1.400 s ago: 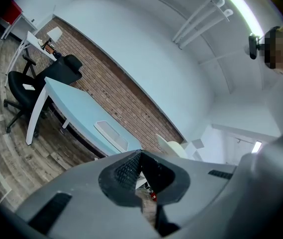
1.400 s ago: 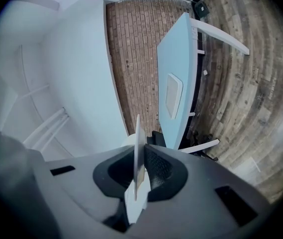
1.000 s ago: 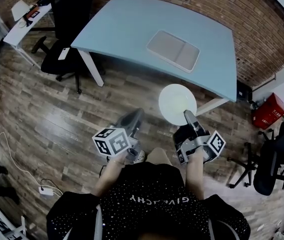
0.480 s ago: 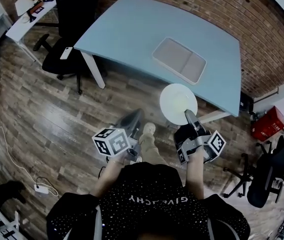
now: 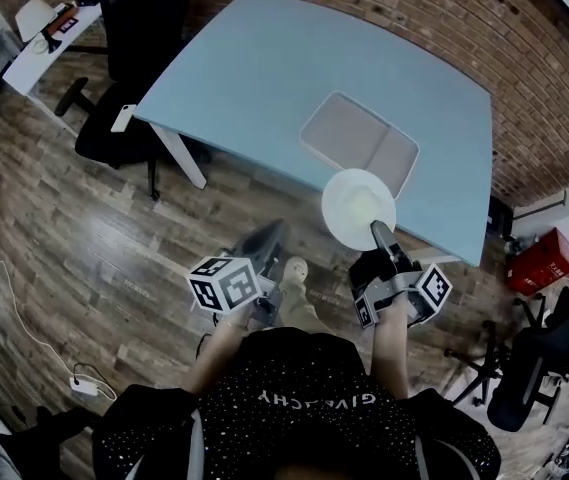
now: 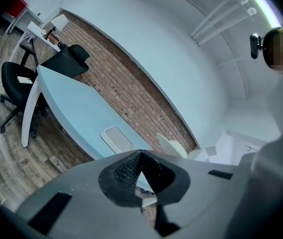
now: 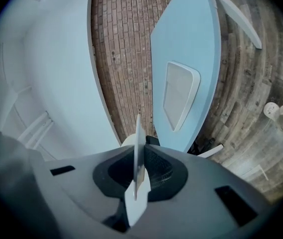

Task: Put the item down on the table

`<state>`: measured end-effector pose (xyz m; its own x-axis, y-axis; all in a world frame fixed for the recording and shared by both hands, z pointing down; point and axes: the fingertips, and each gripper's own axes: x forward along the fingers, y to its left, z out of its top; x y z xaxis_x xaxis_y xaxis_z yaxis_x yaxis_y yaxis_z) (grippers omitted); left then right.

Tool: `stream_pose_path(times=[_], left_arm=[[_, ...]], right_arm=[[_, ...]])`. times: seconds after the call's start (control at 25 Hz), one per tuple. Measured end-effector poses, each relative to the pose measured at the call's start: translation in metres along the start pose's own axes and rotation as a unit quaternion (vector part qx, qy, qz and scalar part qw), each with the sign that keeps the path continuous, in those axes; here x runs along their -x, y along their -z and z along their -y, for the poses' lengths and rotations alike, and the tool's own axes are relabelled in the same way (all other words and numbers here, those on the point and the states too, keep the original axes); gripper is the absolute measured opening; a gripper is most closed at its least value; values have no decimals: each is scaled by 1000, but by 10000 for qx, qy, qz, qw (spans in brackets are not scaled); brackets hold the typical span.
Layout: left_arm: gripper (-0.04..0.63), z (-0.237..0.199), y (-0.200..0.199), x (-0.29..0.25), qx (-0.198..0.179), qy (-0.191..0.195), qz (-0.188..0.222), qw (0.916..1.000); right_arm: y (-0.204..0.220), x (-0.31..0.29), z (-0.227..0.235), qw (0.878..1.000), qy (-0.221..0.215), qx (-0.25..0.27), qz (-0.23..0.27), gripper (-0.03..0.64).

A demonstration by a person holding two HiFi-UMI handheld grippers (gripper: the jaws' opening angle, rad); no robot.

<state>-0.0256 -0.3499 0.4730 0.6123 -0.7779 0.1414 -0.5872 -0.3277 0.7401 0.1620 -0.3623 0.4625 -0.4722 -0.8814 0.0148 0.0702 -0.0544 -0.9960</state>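
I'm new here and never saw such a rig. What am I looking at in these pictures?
No robot here: a person holds a gripper in each hand. One picture comes from a camera on the person's head, looking down; the other two from cameras riding on the grippers, looking along their jaws. The right gripper has its jaws shut on the rim of a white plate, seen edge-on in its own view. The left gripper has its jaws together, empty. Ahead stands a light blue table with a pale tray on it.

The person's black shirt bears the word GIVENCHY, seen upside down.
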Motion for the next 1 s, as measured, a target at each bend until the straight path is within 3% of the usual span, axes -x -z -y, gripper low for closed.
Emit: stream_pose_path(times=[0.44, 0.8, 1.0], left_arm=[[11, -18, -74, -123, -153, 4, 141, 9998], [11, -41, -107, -181, -146, -132, 257, 9995], [11, -52, -113, -193, -73, -242, 144, 9996]], right_arm=[[-90, -121, -25, 9998, -119, 101, -132, 31], [-132, -189, -27, 9993, -142, 123, -334, 31], [-145, -207, -10, 9995, 122, 159, -251, 31]])
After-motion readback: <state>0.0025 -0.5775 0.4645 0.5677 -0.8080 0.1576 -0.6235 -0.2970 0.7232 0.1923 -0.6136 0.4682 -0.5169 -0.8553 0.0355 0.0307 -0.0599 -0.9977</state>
